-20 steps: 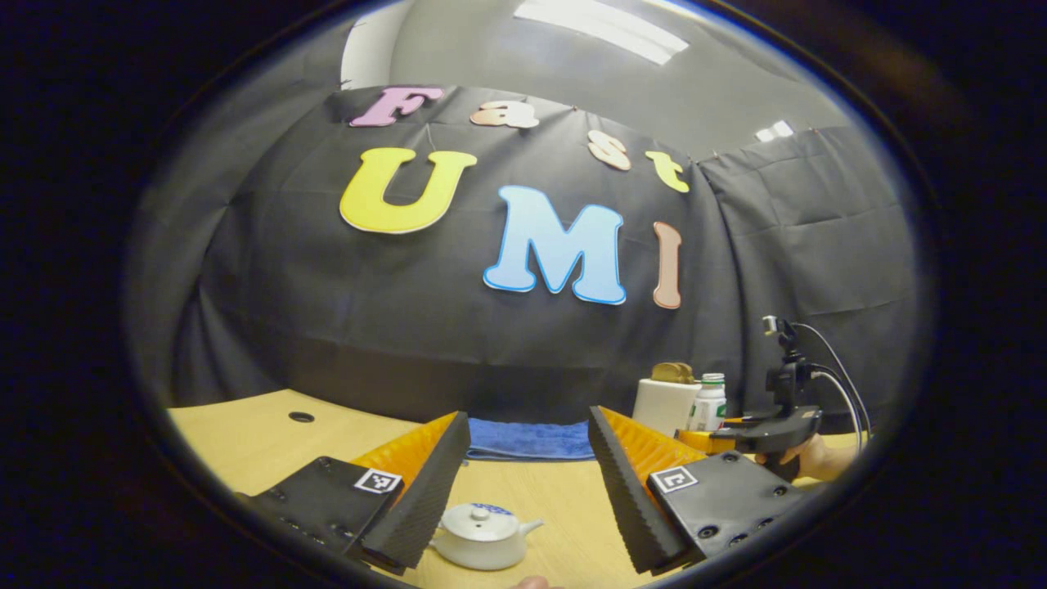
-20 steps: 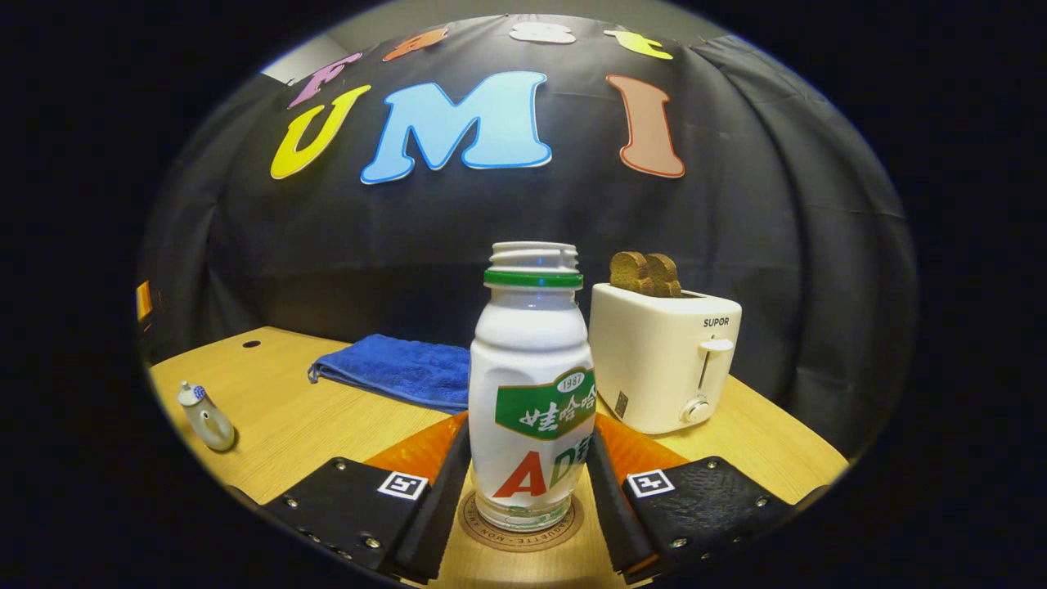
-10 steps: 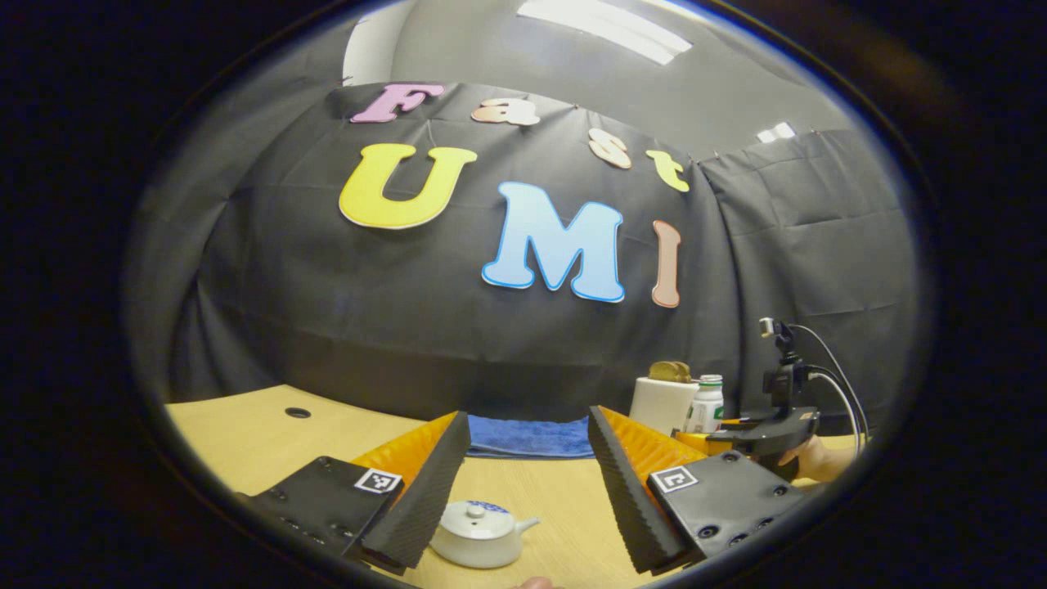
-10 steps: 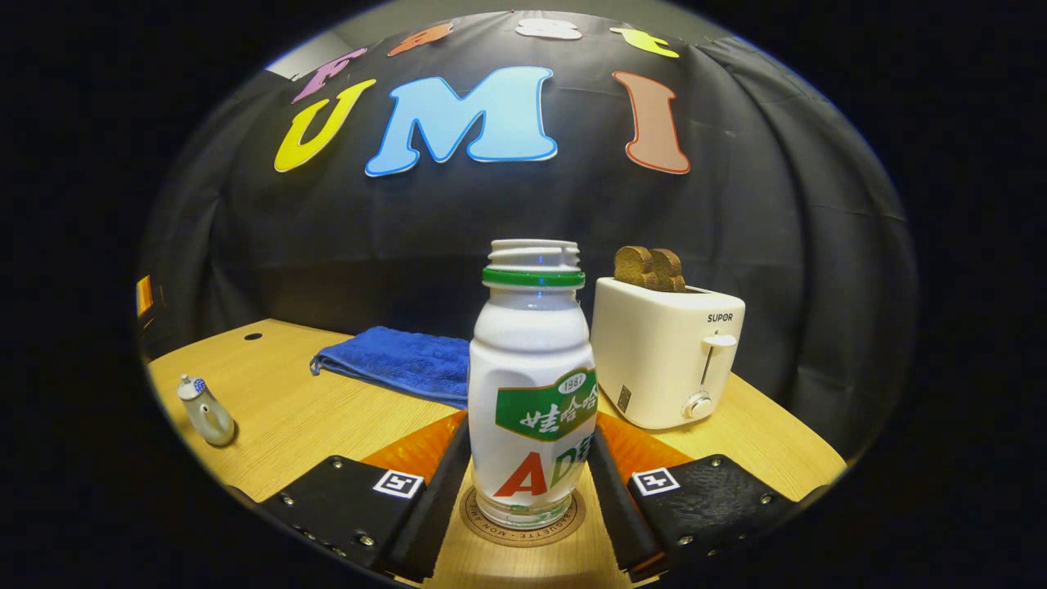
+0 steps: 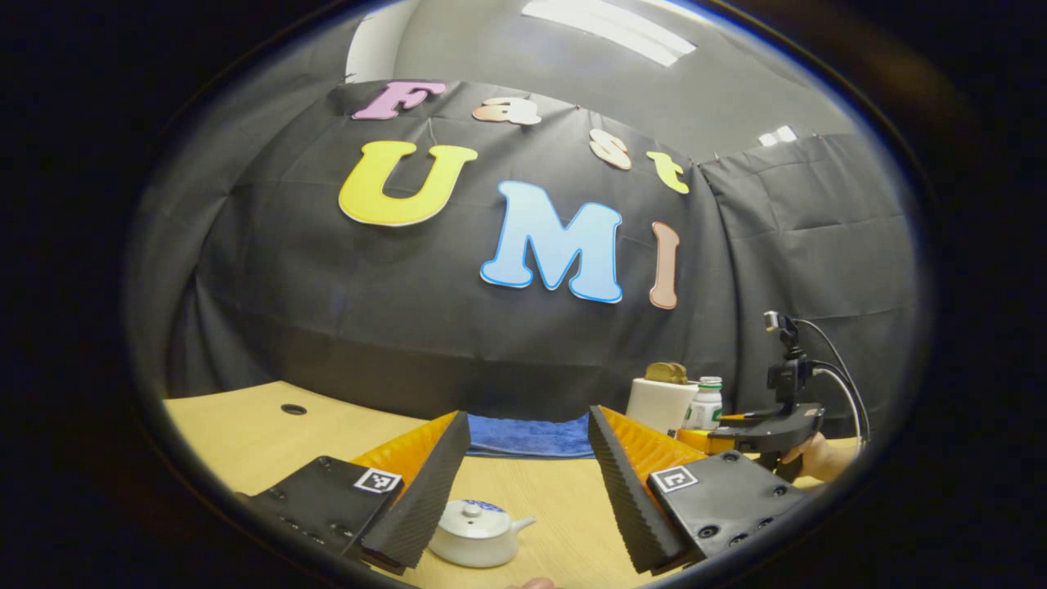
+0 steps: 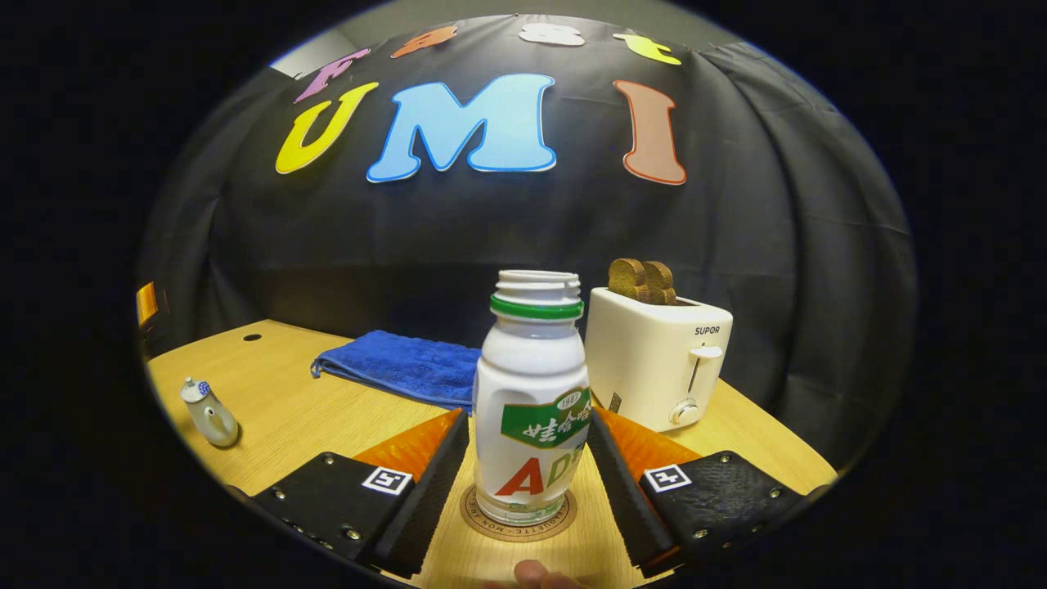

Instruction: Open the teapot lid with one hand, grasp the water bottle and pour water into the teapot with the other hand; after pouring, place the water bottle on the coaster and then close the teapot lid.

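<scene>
1. Bottle point(image 6: 532, 409) stands upright on the coaster point(image 6: 519, 517), uncapped, between the right gripper's point(image 6: 527, 474) spread jaws, which don't touch it.
2. Probably light smooth plastic, so squeeze mid-body gently and keep it upright.
3. Teapot point(image 5: 474, 536) sits on the bench point(image 5: 245, 433), lid on, below the left gripper's point(image 5: 527, 483) wide-open jaws. Looks ceramic, fragile; pinch the tiny knob point(image 5: 469, 511).

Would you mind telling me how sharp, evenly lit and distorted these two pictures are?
Left gripper view: ceiling light glares, wall bulges, teapot sharp. Right gripper view: bottle crisp and evenly lit, table edge curves, teapot squeezed at the rim.
</scene>
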A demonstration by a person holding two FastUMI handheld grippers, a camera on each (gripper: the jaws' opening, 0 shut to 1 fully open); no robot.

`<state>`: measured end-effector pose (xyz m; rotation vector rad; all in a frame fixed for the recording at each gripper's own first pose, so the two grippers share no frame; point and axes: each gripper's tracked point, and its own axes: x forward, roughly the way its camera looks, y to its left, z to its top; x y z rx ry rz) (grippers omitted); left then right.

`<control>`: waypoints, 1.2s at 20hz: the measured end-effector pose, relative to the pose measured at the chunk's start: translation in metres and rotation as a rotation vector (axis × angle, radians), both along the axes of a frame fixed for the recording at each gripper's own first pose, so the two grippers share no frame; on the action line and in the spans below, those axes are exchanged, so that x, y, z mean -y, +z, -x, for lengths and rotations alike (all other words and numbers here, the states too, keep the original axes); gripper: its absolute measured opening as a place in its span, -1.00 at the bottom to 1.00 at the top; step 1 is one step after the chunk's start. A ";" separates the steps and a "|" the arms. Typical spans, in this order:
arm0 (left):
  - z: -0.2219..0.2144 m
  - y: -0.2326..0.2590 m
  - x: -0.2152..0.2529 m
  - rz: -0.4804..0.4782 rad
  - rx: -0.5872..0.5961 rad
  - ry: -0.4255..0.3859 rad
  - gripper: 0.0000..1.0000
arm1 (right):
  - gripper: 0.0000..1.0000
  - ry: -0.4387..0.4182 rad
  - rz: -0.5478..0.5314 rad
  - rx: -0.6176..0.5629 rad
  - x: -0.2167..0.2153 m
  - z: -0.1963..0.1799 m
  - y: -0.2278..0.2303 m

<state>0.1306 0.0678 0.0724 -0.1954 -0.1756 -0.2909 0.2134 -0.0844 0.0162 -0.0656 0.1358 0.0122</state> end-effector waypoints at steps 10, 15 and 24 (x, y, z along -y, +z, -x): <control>-0.003 -0.008 0.007 -0.047 -0.002 0.001 0.94 | 0.75 -0.034 0.021 0.036 0.003 0.056 0.017; 0.016 -0.010 0.033 -0.036 -0.040 -0.014 0.97 | 0.75 -0.046 0.036 0.038 -0.016 0.128 0.009; 0.117 -0.047 0.050 -0.053 -0.145 0.165 0.97 | 0.84 -0.010 -0.059 0.067 -0.083 0.206 -0.013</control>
